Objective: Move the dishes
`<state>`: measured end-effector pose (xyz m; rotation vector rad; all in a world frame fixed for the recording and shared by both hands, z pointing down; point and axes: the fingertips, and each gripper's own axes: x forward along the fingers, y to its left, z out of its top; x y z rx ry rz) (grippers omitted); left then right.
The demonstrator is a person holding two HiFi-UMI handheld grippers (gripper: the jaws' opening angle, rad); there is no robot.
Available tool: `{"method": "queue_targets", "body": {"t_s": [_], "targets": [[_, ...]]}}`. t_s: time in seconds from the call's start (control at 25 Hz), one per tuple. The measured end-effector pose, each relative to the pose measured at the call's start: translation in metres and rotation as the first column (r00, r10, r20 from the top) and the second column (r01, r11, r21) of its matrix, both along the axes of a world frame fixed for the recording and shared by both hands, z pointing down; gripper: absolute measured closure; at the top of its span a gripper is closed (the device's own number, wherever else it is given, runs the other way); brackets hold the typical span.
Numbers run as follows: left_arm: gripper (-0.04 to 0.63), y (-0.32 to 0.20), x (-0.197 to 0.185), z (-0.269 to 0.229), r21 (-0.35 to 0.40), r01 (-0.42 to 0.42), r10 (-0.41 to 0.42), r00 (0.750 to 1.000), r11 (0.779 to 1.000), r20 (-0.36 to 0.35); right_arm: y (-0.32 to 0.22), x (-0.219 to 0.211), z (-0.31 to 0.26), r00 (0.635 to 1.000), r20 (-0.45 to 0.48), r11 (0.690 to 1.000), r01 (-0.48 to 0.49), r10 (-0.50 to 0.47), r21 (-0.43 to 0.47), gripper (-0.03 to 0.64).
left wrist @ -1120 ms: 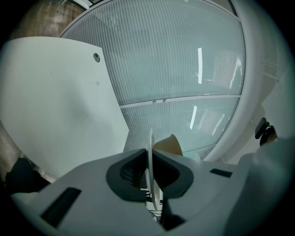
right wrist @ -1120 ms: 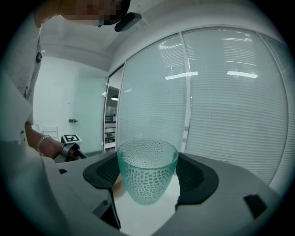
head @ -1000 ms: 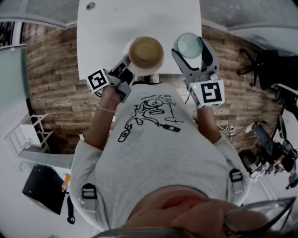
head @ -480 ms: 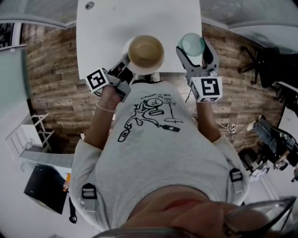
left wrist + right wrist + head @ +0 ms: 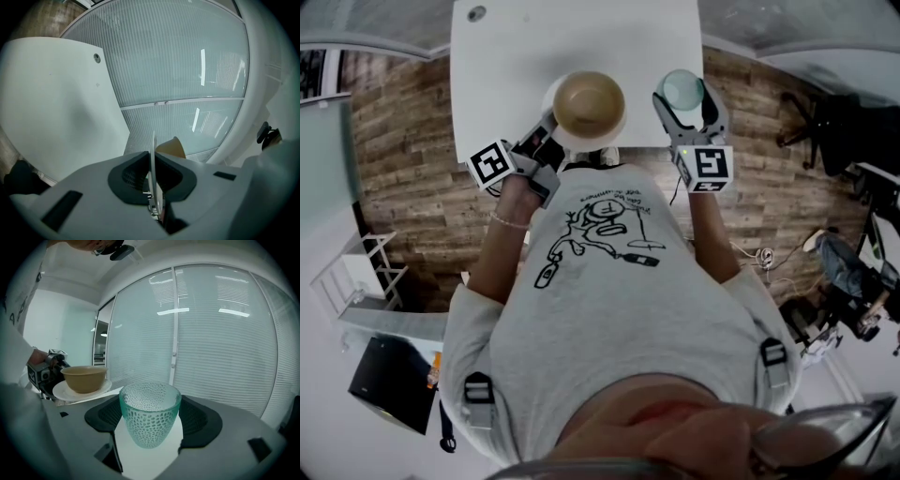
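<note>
Right gripper view: glass (image 5: 150, 414) upright, plate (image 5: 62, 391) level under bowl (image 5: 85, 378)

A white table (image 5: 581, 37) stands on wood-plank floor (image 5: 403, 141) near ribbed glass walls (image 5: 220, 333).

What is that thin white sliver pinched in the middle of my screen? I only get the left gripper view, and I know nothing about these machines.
Observer: It is the rim of a white plate, seen edge-on. The left gripper is shut on it.
Operator: And the brown bit poking up behind it?
Observer: That is a tan bowl standing on the plate. The right gripper view shows it whole.
Operator: Is the other hand doing anything?
Observer: Yes. The right gripper grips a green dimpled glass cup between its jaws, by the right edge of the white table.
</note>
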<state>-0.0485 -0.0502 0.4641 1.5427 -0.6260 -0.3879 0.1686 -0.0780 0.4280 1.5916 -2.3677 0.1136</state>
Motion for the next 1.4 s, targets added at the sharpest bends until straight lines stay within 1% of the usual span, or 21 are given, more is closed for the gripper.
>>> {"method": "queue_targets", "body": {"t_s": [0.16, 0.4, 0.56, 0.72, 1.04, 1.32, 1.4], "targets": [[0.575, -0.001, 0.002, -0.002, 0.004, 0.003, -0.003, 1.0, 1.0, -0.007, -0.003, 0.007, 0.027, 1.0, -0.019, 1.0, -0.013, 0.012, -0.025, 0.236], [0.575, -0.001, 0.002, -0.002, 0.003, 0.002, -0.002, 1.0, 1.0, -0.012, -0.005, 0.009, 0.064, 0.997, -0.08, 0.999, -0.013, 0.009, -0.043, 0.236], [0.575, -0.001, 0.002, -0.002, -0.003, 0.01, -0.01, 1.0, 1.0, -0.014, -0.005, 0.008, 0.078, 0.998, -0.067, 0.999, -0.001, -0.002, -0.041, 0.236], [0.575, 0.0, 0.002, -0.002, -0.002, 0.011, -0.011, 1.0, 1.0, -0.015, -0.007, 0.011, 0.092, 0.999, -0.052, 0.998, -0.002, -0.001, -0.059, 0.236], [0.575, 0.002, 0.004, 0.0, -0.02, 0.019, -0.019, 0.999, 1.0, -0.031, -0.011, 0.014, 0.127, 0.997, -0.069, 0.995, 0.011, -0.018, -0.098, 0.235], [0.575, 0.002, 0.003, 0.0, -0.023, 0.025, -0.025, 1.0, 0.999, -0.017, -0.012, 0.021, 0.157, 0.998, -0.061, 0.991, 0.01, -0.018, -0.135, 0.235], [0.575, 0.002, 0.003, -0.001, -0.018, 0.025, -0.025, 1.0, 1.0, -0.016, -0.01, 0.024, 0.167, 0.998, -0.064, 0.987, 0.008, -0.019, -0.158, 0.235]]}}
